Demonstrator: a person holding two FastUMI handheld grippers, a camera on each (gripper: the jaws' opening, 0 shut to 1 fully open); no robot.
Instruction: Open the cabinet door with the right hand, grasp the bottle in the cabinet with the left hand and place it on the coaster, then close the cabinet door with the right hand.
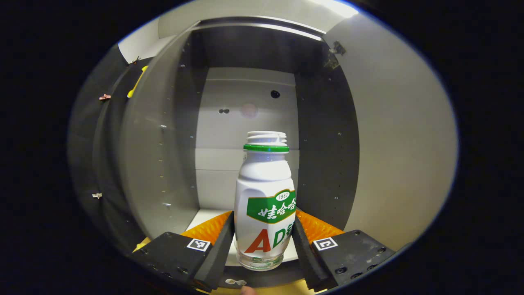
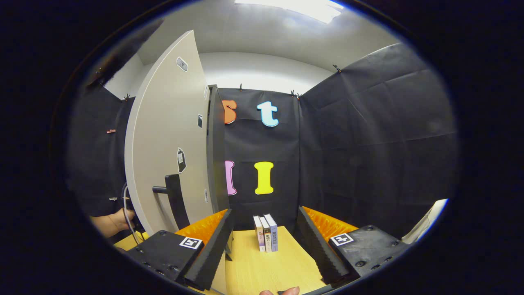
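where the cabinet door (image 2: 166,143) stands open, smooth white plastic bottle (image 1: 265,196) upright on the cabinet (image 1: 327,143) floor, left gripper (image 1: 264,239) ridged fingers clamping its sides, right gripper (image 2: 265,241) spread wide, holding nothing, three books (image 2: 266,232) upright on the far wooden table (image 2: 262,266)

bottle (image 1: 265,205) on cabinet shelf (image 1: 204,219), books (image 2: 265,232) on table (image 2: 262,270)

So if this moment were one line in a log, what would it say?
cabinet door: open | bottle: upright in cabinet, between left gripper fingers | right gripper: open, empty, over table | books: standing
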